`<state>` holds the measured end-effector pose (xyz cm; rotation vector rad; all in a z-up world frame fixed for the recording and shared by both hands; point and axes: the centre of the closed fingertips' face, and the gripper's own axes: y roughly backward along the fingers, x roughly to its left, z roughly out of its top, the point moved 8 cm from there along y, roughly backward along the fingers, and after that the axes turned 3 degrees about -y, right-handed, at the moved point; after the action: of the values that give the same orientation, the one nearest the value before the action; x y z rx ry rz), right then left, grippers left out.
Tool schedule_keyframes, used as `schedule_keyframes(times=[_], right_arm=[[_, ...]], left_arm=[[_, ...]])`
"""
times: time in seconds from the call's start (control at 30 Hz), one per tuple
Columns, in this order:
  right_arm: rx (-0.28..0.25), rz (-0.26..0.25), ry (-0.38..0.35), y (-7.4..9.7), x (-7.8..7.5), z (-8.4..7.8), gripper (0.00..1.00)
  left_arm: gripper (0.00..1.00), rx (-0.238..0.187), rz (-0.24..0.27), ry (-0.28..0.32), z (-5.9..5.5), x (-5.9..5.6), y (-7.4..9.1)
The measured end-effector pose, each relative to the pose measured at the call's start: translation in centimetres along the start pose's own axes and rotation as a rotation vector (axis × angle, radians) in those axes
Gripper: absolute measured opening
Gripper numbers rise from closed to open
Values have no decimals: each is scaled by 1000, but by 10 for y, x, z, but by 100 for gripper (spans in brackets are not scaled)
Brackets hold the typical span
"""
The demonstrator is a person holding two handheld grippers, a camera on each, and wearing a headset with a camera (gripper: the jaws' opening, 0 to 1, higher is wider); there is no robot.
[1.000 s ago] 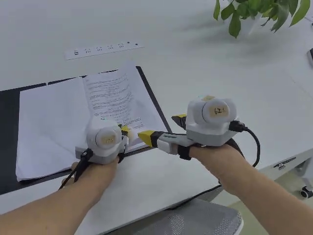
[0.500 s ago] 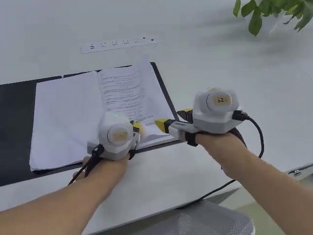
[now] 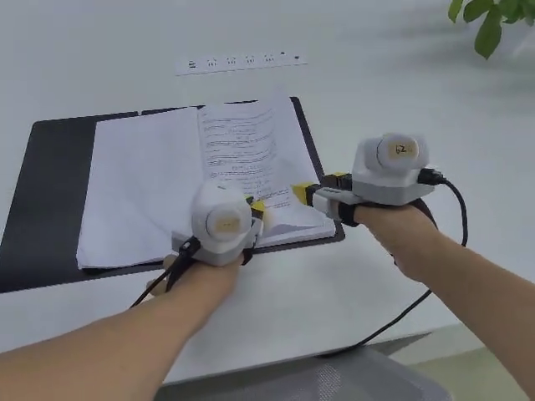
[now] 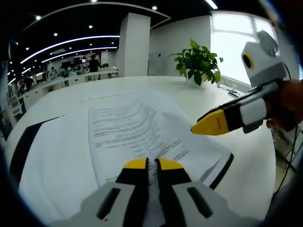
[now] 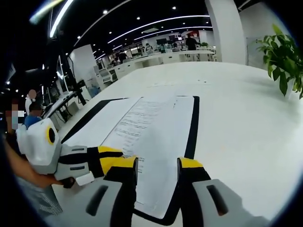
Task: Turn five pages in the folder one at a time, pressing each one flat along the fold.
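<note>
Folder (image 3: 50, 167) lay open on the white worktop (image 3: 401, 92), with a printed page (image 3: 251, 150) on its right half and a blank sheet (image 3: 142, 184) on its left. Left gripper (image 4: 152, 165) sat at the printed page's near edge, jaws drawn together; could not tell whether paper sat between them. Right gripper (image 5: 156, 168) was just beside it over the folder's near right corner, jaws apart, holding nothing. Power strip (image 3: 241, 61) lay beyond the folder.

The left hand-held gripper (image 4: 152, 165) is pressing its jaws together. The right hand-held gripper (image 5: 157, 163) is holding its jaws apart.
</note>
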<state>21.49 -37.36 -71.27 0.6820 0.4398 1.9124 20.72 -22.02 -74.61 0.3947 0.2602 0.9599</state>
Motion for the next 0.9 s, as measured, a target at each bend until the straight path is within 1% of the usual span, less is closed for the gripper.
schedule_keyframes(times=[0.17, 0.33, 0.6, 0.83, 0.9], right_arm=[[9, 26, -15, -9, -4, 2, 26], [20, 28, -34, -15, -7, 3, 21], [30, 51, -121, -18, -10, -1, 11], [16, 62, -194, -13, -11, 0, 8], [15, 65, -227, -12, -11, 0, 7]], left_arm=[[6, -1, 2, 5, 0, 0, 0], [6, -2, 5, 7, 0, -1, 0], [6, 0, 9, 10, 0, -1, 0], [5, 5, 8, 5, 0, -1, 0], [6, 6, 8, 6, 0, -1, 0]])
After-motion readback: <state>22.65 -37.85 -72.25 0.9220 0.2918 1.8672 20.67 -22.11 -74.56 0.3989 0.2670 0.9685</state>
